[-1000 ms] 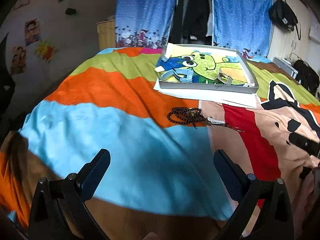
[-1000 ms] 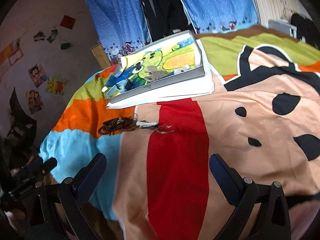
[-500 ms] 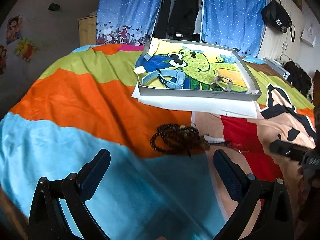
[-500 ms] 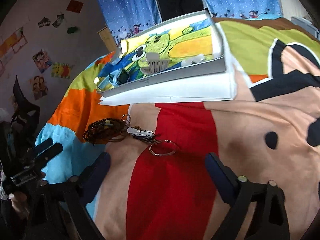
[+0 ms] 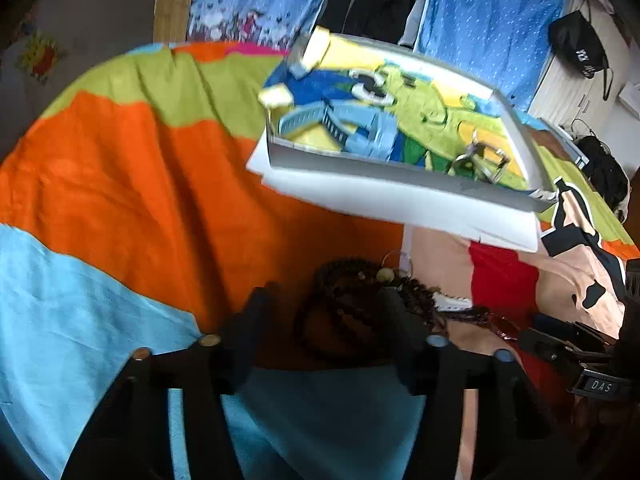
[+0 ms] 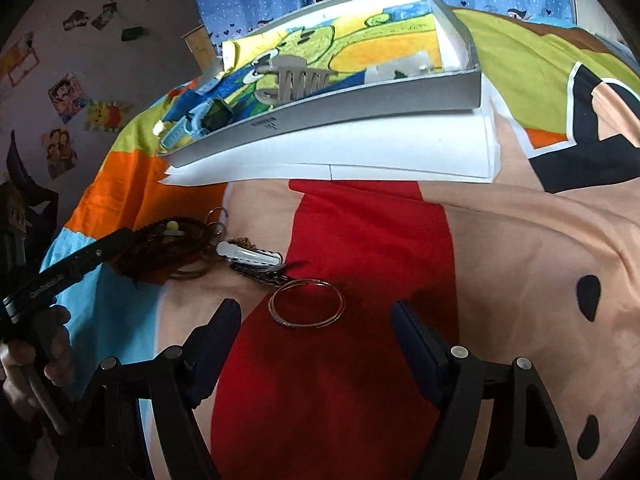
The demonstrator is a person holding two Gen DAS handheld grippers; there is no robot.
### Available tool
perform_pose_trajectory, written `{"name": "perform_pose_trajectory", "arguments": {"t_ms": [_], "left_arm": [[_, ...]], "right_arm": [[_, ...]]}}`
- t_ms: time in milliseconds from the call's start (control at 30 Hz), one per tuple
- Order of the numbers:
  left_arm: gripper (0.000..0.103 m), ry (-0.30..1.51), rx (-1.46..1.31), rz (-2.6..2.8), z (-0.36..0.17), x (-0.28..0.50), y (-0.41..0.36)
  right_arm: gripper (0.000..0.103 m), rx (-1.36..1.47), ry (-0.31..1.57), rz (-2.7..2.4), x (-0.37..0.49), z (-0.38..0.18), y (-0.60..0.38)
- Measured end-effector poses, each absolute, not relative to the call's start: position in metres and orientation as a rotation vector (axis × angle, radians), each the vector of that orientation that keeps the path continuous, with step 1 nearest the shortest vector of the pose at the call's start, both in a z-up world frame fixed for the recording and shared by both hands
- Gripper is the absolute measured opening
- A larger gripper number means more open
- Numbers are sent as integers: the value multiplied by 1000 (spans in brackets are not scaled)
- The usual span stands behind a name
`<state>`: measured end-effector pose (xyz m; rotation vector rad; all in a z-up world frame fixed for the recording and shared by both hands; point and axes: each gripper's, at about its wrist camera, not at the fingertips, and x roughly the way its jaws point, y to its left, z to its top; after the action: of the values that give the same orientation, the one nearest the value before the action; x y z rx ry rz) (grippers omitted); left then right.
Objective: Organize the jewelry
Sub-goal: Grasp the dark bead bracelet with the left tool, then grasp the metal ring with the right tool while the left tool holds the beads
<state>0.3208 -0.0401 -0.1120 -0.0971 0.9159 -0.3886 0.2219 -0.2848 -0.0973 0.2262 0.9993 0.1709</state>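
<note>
A dark beaded bracelet lies coiled on the bedspread, and it also shows in the right wrist view. My left gripper is open, its fingers on either side of the beads. A white hair clip and a dark chain lie beside the beads. A thin metal bangle lies on the red patch, just ahead of my open right gripper. A grey tray with a cartoon lining holds a blue watch and a grey claw clip.
The tray rests on white sheets on a colourful bedspread. Blue curtains and dark clothes hang behind. The right gripper's body shows at the lower right of the left wrist view.
Both grippers have moved forward and down. The left one narrowed and now straddles the beaded bracelet; the right one has come up to the bangle.
</note>
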Motion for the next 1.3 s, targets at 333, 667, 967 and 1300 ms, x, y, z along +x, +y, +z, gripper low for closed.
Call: {"name": "perform_pose_trajectory", "arguments": {"t_ms": [333,667,967,1300], "left_arm": [[12,967,-89,-385,-116,321,-40],[8,966,-96,-370,-109,309,-49],[7,960,-115,-423,-92,268,-58],[7,850,-70,-406,-61,231,-66]], "right_arm": [[53,251,1067,192,242,-117,-276],[43,316,1088,201,237,-115,-286],[43,353,1065,223,219,-101,-289],[43,316,965,284,204,-73,-272]]}}
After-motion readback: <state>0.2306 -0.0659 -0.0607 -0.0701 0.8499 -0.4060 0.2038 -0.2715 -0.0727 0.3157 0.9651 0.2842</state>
